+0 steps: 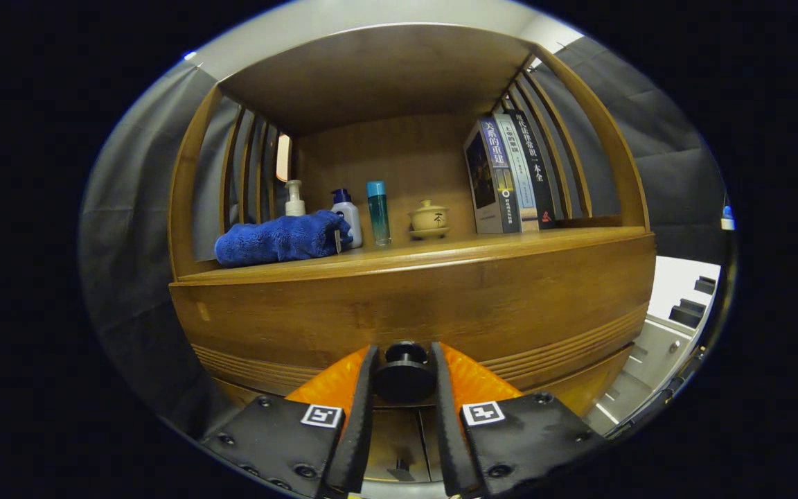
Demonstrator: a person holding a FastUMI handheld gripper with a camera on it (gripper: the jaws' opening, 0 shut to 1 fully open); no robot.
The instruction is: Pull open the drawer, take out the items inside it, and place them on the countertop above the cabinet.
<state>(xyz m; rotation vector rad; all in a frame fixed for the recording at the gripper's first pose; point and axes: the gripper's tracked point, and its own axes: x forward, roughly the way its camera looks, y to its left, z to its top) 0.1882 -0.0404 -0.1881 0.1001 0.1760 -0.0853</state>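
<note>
The claw (403,360) is gripping the drawer's black knob (404,374) at six o'clock, positioning to pull the drawer (413,312) open.

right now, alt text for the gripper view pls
The hand-held gripper closes both fingers on the round black drawer knob of a wooden cabinet. On its countertop: a blue towel, bottles, a lidded cup, upright books.
</note>
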